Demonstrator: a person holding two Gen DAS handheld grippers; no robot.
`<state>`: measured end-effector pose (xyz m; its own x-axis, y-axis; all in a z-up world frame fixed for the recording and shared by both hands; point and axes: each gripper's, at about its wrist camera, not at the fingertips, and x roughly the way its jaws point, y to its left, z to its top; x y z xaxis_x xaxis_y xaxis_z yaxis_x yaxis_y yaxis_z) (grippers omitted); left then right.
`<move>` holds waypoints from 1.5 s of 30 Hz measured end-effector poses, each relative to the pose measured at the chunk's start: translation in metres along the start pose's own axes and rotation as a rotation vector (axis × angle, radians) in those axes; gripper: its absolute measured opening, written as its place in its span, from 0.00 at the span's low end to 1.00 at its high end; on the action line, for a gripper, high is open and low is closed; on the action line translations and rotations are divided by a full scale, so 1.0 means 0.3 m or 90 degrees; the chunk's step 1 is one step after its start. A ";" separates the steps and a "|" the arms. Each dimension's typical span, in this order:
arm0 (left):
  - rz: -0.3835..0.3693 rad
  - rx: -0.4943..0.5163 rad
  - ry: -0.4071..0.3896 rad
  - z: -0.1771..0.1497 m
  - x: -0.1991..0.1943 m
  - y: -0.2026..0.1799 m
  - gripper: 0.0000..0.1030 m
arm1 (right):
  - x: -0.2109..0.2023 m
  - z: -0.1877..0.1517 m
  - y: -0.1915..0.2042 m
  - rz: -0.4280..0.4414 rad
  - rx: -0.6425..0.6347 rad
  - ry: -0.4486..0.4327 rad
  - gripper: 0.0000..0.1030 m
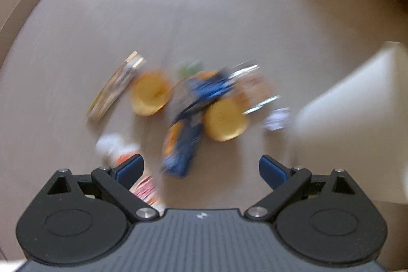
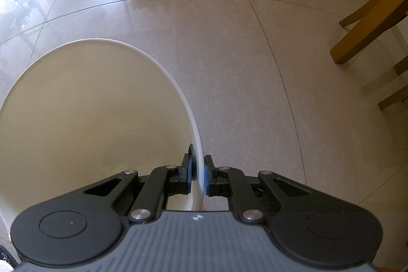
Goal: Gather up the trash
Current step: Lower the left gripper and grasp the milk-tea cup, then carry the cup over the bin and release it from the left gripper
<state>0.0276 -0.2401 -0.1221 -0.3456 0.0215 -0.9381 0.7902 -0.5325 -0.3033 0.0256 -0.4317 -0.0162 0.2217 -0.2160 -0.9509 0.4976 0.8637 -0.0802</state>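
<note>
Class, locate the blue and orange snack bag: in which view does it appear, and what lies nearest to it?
In the left wrist view the blue and orange snack bag lies on the floor at centre, ahead of the open left gripper, between two orange peel halves.

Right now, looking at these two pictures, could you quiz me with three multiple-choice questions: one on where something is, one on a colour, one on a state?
1. Where is the litter pile?
A. On the tiled floor
B. Inside the bin
C. On a chair

2. What colour is the bin?
A. Red
B. White
C. Black

3. How do the right tongs stand?
A. Wide open over the floor
B. Closed on a blue wrapper
C. Closed on the bin's rim

Answers:
1 A, the wrappers and the orange cups lie on the floor ahead of the open left tongs.
2 B, its wall and rim are white.
3 C, the pads pinch the rim from both sides.
</note>
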 end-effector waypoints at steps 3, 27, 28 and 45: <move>0.034 -0.054 0.059 -0.058 0.139 0.106 0.90 | 0.001 -0.002 -0.002 0.000 0.000 0.000 0.11; 0.062 -0.095 0.118 -0.176 0.455 0.259 0.81 | -0.004 -0.014 0.012 -0.003 0.001 -0.010 0.11; 0.060 -0.093 0.120 -0.177 0.461 0.257 0.79 | -0.005 -0.014 0.011 -0.002 0.002 -0.010 0.11; 0.019 -0.047 0.071 -0.089 0.305 0.174 0.70 | -0.005 -0.003 0.026 -0.008 0.002 -0.006 0.11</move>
<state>0.0508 -0.2432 -0.2283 -0.2665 0.1025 -0.9584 0.8357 -0.4709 -0.2827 0.0284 -0.4242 -0.0157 0.2235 -0.2304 -0.9471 0.5025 0.8598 -0.0906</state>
